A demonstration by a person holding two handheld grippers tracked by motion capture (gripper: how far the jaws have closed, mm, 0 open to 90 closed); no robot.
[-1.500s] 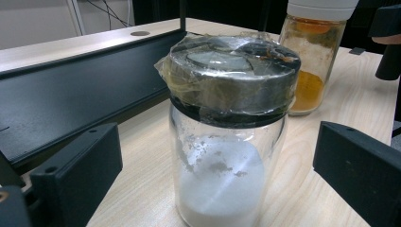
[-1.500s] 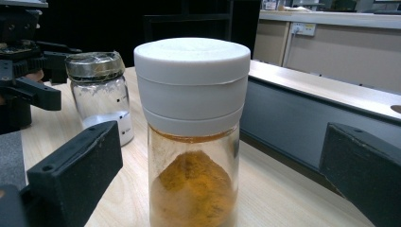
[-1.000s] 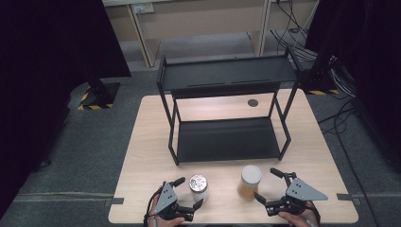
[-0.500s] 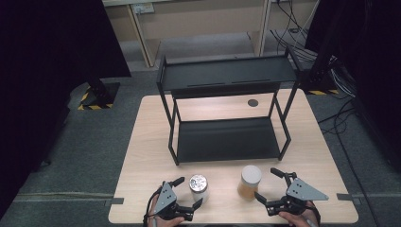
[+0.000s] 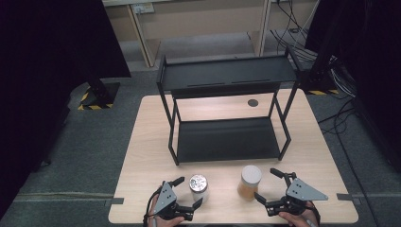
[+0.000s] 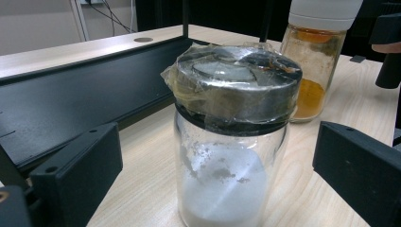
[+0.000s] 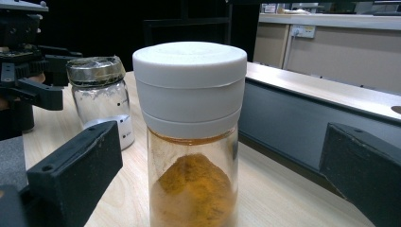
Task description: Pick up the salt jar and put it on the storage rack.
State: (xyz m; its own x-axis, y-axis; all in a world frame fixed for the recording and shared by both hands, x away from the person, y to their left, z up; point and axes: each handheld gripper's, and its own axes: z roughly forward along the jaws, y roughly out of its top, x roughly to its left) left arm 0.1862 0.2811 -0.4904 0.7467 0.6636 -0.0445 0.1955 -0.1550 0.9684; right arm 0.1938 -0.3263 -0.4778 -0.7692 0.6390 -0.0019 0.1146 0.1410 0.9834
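Left hand-held gripper [image 5: 186, 194] low at the tabletop's [image 5: 142, 142] near edge, left of centre, jaws spread wide. Between those jaws, untouched, the metal-lid jar [image 5: 198, 187]: upright on the tabletop, clear glass, white powder in the bottom, clear film taped over the lid. In the left gripper view, same jar [image 6: 234, 142] close up, one black jaw at each side with a gap on both sides; orange jar [image 6: 317, 56] standing behind it.

Further right, near the near edge at about the centre, the orange jar [image 5: 249, 182]: upright, white cap, orange powder heaped inside. Well apart from the metal-lid jar, clear wood between them.

Right hand-held gripper [image 5: 266, 186] at the near-right part of the tabletop, jaws wide apart, pointing toward the orange jar from its right, touching nothing. In the right gripper view, orange jar [image 7: 191, 137] centred between the two jaws, clear of both; metal-lid jar [image 7: 100, 99] and the left hand-held gripper [image 7: 28, 66] beyond.

Behind both jars, across the middle of the tabletop, a black two-tier rack [image 5: 227, 75], both shelves bare. Small dark round hole [image 5: 253, 102] toward the far edge, right of centre.
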